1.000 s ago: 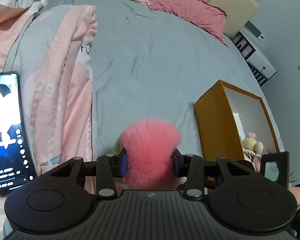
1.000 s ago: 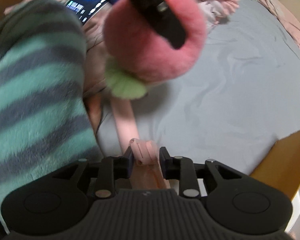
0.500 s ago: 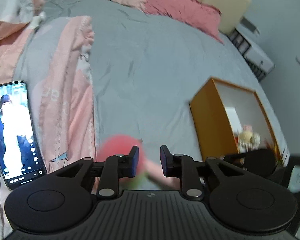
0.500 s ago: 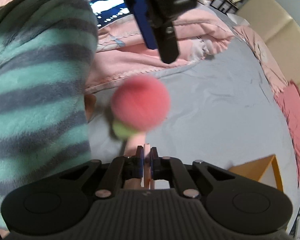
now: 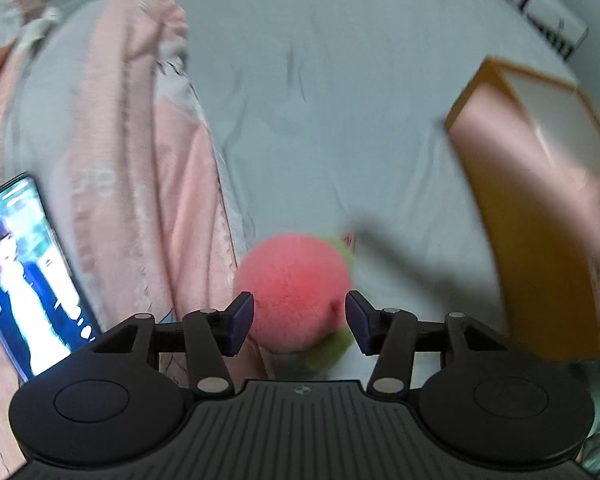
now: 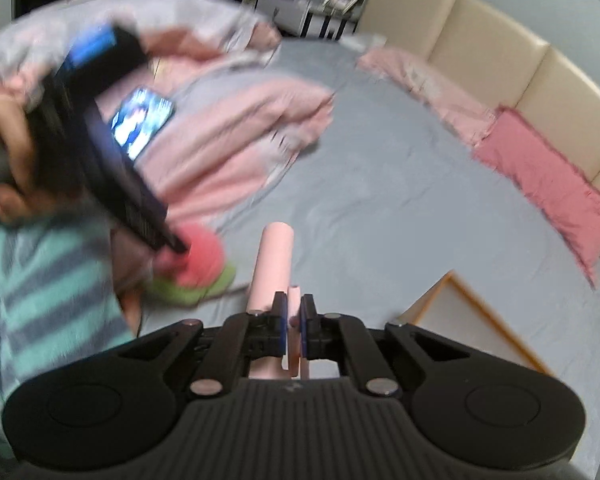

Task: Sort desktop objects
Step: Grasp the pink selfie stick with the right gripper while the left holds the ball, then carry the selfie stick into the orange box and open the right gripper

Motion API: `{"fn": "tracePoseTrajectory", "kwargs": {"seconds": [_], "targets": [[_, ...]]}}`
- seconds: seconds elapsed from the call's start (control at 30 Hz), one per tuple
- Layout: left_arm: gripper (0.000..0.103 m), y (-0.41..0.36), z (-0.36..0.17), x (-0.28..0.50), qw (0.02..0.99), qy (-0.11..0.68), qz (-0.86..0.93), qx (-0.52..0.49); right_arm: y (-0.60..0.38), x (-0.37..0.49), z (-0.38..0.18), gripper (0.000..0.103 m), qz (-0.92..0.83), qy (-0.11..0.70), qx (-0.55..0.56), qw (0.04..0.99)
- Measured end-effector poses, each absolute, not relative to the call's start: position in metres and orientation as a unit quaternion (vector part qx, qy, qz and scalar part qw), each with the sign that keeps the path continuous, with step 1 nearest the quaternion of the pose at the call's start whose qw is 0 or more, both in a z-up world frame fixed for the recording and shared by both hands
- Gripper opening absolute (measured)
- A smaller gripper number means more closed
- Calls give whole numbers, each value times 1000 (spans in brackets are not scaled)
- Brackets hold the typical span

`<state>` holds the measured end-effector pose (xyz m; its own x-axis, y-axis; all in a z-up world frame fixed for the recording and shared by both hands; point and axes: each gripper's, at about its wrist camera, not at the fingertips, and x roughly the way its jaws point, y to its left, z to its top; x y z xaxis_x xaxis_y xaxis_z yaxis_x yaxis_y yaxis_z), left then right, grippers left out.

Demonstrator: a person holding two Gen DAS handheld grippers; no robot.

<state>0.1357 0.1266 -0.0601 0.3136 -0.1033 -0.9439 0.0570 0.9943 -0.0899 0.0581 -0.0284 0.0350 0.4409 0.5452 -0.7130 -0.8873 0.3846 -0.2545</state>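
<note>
A fluffy pink pompom with green leaves [image 5: 294, 285] lies on the grey bedsheet, between the open fingers of my left gripper [image 5: 300, 322]; whether the pads touch it I cannot tell. It also shows in the right wrist view [image 6: 198, 266], below the left gripper [image 6: 112, 168]. My right gripper [image 6: 294, 322] is shut on a pale pink clip-like piece joined to a pink tube [image 6: 274, 258], which it holds above the bed. An orange box [image 5: 540, 216] with a white inside stands at the right.
A lit phone [image 5: 24, 268] lies on the pink blanket [image 5: 132, 168] at the left. Pink pillows [image 6: 540, 176] and a beige headboard [image 6: 500, 56] are at the far end. A striped teal sleeve [image 6: 40, 300] fills the right view's left side.
My left gripper let go of the pompom, which now lies on the sheet, and its fingers stand wider apart than half a second ago. My right gripper closed tighter on the pink piece and swung up.
</note>
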Motion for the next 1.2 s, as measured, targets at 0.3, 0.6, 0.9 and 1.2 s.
{"fn": "tracePoseTrajectory", "kwargs": {"seconds": [0.3,0.6,0.9,1.2], "targets": [[60,109,-99,177,755,652,-56,42,-73,101,76,6,409,223,-403,788],[62,104,-135,190,713,698,-63,28,-118,147,32,6,403,212,-528,717],[62,102,-141,186,705,706,-60,35,-117,172,-54,6,453,99,-656,596],[62,100,-144,177,699,711,-59,46,-117,193,-108,7,457,4,-728,511]]}}
